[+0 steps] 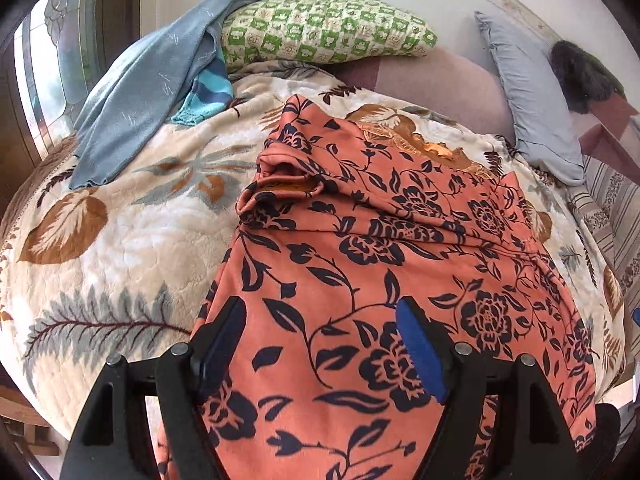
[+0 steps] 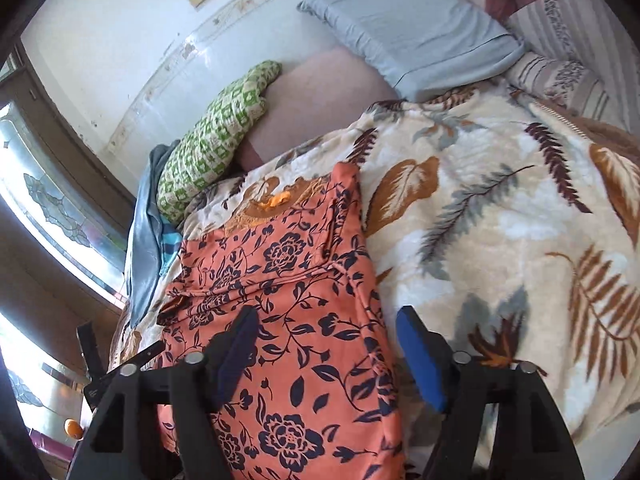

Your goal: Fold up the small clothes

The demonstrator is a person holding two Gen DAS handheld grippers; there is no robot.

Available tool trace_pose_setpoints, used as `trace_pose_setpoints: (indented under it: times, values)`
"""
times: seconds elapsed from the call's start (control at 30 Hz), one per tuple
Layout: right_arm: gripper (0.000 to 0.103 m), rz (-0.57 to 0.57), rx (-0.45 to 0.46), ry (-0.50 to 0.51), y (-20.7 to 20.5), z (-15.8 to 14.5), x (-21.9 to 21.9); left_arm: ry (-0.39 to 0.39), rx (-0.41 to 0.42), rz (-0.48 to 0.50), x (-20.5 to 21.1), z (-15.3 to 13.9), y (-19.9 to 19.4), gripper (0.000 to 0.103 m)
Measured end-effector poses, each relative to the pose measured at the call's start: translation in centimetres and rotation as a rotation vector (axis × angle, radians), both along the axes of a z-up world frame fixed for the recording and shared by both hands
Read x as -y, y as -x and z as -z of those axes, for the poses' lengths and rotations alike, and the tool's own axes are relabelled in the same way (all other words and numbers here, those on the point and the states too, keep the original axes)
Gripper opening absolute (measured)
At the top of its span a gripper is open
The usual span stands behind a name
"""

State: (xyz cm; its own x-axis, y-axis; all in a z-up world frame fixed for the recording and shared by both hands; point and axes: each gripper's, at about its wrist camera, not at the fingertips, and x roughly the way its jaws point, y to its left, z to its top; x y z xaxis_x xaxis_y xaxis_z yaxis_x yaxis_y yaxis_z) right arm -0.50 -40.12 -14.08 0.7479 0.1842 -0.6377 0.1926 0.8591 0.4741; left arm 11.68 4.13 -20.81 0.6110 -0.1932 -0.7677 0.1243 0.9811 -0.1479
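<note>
My floral garment (image 1: 380, 240) lies spread on the leaf-print blanket (image 1: 120, 232). Behind it a checked pillow (image 1: 320, 32) rests against the wall, another garment (image 1: 136, 92) to its left.

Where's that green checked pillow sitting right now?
The green checked pillow lies at the far edge of the bed against the wall, beyond the orange floral garment, with a blue-grey cloth draped over its left end.

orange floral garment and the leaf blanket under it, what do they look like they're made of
Orange floral garment: looks like a thin, smooth knit or jersey with a matte finish; it drapes flat and gathers into soft folds at one end.
Leaf blanket: looks like thick plush fleece, probably synthetic; the surface is fuzzy and puckered with a slight sheen.
</note>
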Motion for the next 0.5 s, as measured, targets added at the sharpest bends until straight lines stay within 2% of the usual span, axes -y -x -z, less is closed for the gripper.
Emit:
trace_pose_setpoints:
  times: [0.17, 0.37, 0.5]
  values:
    - [0.076, -0.015, -0.058, -0.042, 2.8, 0.9, 1.7, -0.025, -0.004, 0.006, -1.3, -2.2, 3.4, 0.078]
    - [0.076, -0.029, -0.072, -0.180, 4.0, 2.7, 3.4, -0.053, -0.003, -0.083, -5.8, -4.3, 6.5, 0.080]
    - [0.074, -0.036, -0.102, -0.234, 3.7, 3.8, 3.4, -0.056, -0.006, -0.126, -8.5, -4.7, 7.7, 0.080]
